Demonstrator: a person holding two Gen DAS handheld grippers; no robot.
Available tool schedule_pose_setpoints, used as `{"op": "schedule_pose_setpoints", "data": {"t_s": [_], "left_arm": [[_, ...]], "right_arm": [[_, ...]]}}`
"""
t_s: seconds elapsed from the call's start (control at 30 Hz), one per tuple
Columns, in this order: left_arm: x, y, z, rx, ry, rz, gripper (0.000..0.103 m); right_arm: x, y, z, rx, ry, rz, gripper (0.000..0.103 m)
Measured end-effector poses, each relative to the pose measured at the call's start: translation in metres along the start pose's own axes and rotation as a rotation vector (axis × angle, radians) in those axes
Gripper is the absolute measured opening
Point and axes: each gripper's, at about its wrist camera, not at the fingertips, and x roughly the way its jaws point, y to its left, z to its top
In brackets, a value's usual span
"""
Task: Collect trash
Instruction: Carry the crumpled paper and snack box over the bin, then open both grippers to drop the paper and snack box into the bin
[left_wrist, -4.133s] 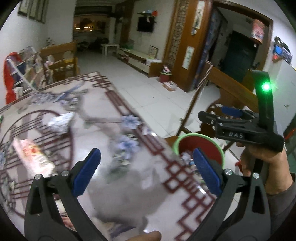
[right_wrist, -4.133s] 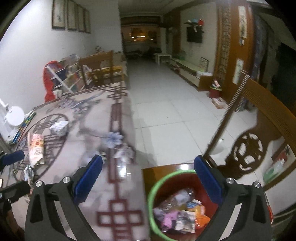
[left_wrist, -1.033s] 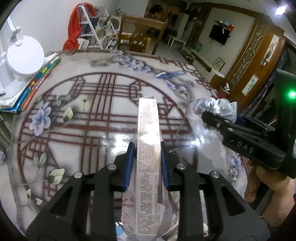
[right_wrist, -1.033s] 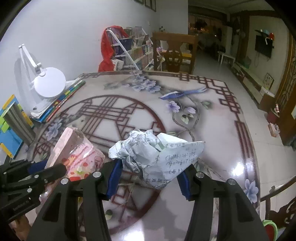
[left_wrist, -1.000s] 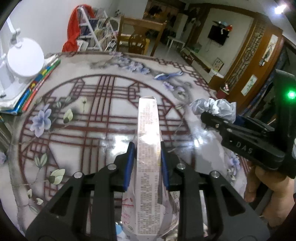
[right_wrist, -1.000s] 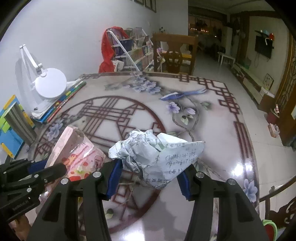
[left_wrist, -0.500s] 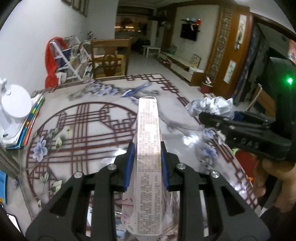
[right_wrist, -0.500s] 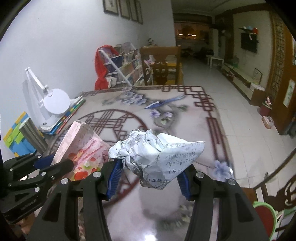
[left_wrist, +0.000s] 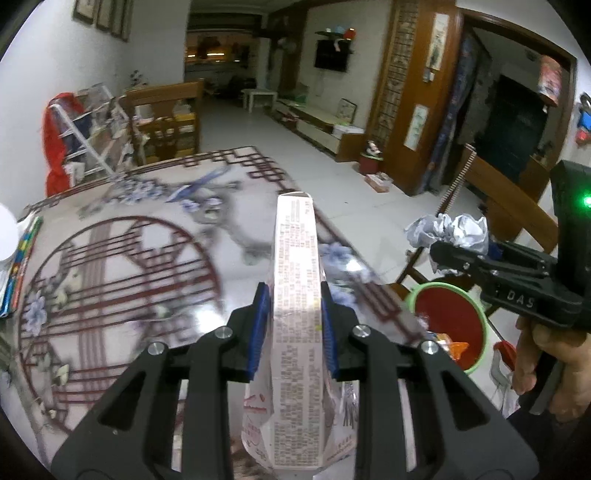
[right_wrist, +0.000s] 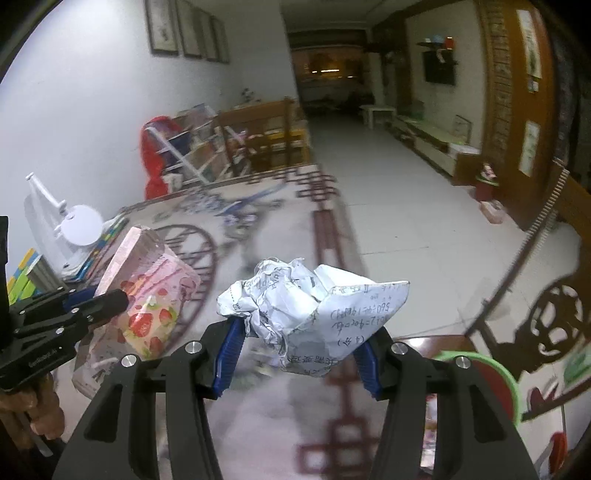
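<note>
My left gripper (left_wrist: 293, 325) is shut on a pink snack wrapper (left_wrist: 295, 295), held edge-on above the patterned table (left_wrist: 110, 266). From the right wrist view the same wrapper (right_wrist: 147, 295) shows strawberry print, with the left gripper (right_wrist: 92, 302) at the far left. My right gripper (right_wrist: 295, 350) is shut on a crumpled ball of written paper (right_wrist: 310, 310); in the left wrist view that paper (left_wrist: 447, 230) hangs over the table's right edge, above the red bin with a green rim (left_wrist: 447, 317). The bin (right_wrist: 495, 380) lies low right, trash inside.
A carved wooden chair (right_wrist: 546, 314) stands behind the bin. A white desk lamp (right_wrist: 74, 221) and coloured books (left_wrist: 22, 258) sit at the table's left side. A wooden chair and a rack with red cloth (left_wrist: 59, 140) stand past the far edge. Tiled floor (right_wrist: 406, 206) lies to the right.
Both grippers have swung right and risen a little with their loads, from over the table's middle toward its right edge. The bin has come into view. Both grips are unchanged.
</note>
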Motion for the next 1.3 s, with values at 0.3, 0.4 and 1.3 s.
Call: {"op": "schedule_pose_setpoints", "data": {"t_s": [0.3,0.4,1.3], "left_arm": [[0.033,-0.081,0.001,0.078,0.033,-0.106,0.026],[0.042,-0.106,0.001,0.099,0.042,-0.142,0.026],[0.133,-0.241,-0.006,0.112,0.185,-0.323,0.026]], "right_arm": [[-0.038,-0.084,-0.025,0.129,-0.029,-0.105,0.051],[-0.050,-0.112,-0.034,0.178,-0.037,-0.128,0.051],[-0.060,-0.224,-0.080,0.344,0.077,-0.254,0.051]]}}
